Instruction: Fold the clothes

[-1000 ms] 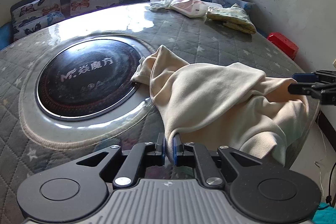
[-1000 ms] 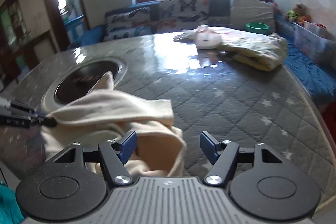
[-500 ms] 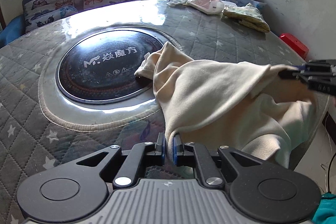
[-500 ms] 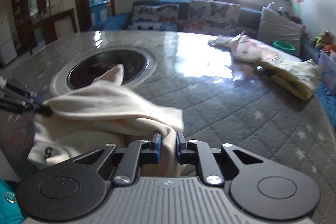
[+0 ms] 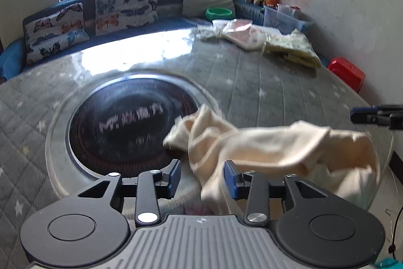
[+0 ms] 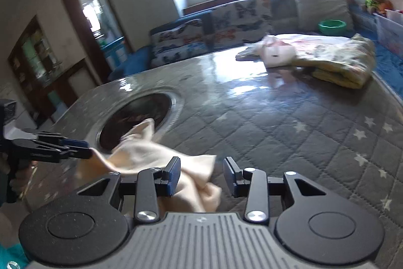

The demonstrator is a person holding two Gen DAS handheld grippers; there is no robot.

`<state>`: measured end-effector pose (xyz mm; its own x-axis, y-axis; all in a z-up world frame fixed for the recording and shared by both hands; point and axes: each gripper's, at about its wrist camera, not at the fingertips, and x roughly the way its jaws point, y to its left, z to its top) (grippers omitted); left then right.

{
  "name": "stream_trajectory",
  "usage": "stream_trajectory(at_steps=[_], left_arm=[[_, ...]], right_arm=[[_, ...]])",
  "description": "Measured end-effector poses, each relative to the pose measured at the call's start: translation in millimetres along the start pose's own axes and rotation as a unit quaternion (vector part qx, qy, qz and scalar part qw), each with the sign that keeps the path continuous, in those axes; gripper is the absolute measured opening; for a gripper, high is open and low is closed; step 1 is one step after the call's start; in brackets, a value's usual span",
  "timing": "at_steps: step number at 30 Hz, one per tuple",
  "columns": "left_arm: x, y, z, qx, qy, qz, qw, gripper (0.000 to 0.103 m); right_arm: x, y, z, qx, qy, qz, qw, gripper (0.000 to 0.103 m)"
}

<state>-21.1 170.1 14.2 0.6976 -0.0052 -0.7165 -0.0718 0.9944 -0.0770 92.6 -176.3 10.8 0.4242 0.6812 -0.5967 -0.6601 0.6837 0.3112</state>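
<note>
A cream garment [image 5: 264, 148] lies crumpled at the near edge of the round quilted table [image 5: 252, 82], one end on the black round inset [image 5: 121, 122]. My left gripper [image 5: 202, 179] is open, its jaws apart on either side of a hanging fold of the garment. My right gripper [image 6: 202, 177] is open too, just above the garment [image 6: 161, 155]. The right gripper also shows at the right edge of the left wrist view [image 5: 377, 115]. The left gripper shows at the left of the right wrist view [image 6: 85, 149], with its tips at the cloth's edge.
A pink and white garment [image 5: 239, 32] and a folded yellow floral cloth [image 5: 292, 49] lie at the table's far side. A bench with butterfly cushions [image 5: 126, 6], a green bowl [image 5: 219, 13] and a red stool [image 5: 347, 73] surround the table.
Both grippers have opened and let go of the cream garment, which has dropped into a crumpled heap. Both grippers have lifted and drawn back a little.
</note>
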Motion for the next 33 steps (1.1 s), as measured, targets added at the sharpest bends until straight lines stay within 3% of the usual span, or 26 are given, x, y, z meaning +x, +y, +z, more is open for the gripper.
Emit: stream_trajectory(at_steps=[5, 13, 16, 17, 20, 26, 33], left_arm=[[35, 3, 30, -0.003, 0.000, -0.008, 1.0000, 0.051], [97, -6, 52, 0.012, 0.032, 0.006, 0.9994, 0.051], [112, -9, 54, 0.012, 0.044, -0.003, 0.9990, 0.045], [114, -9, 54, 0.010, 0.046, -0.008, 0.9989, 0.034], [115, -4, 50, 0.005, 0.045, -0.018, 0.9988, 0.012], [89, 12, 42, -0.015, 0.003, -0.051, 0.9986, 0.009], [45, 31, 23, -0.029, -0.051, -0.067, 0.9960, 0.008]], right_arm=[[33, -18, -1, 0.007, 0.036, -0.054, 0.998, 0.038], [62, -16, -11, 0.018, 0.069, -0.026, 0.997, 0.038], [65, -7, -11, 0.016, 0.072, -0.011, 0.997, 0.038], [65, -5, -11, 0.017, 0.072, -0.005, 0.997, 0.038], [65, 1, -11, 0.032, 0.076, 0.031, 0.996, 0.038], [57, 26, -12, 0.021, 0.075, 0.119, 0.990, 0.039], [57, 81, -20, -0.061, 0.068, 0.160, 0.983, 0.039]])
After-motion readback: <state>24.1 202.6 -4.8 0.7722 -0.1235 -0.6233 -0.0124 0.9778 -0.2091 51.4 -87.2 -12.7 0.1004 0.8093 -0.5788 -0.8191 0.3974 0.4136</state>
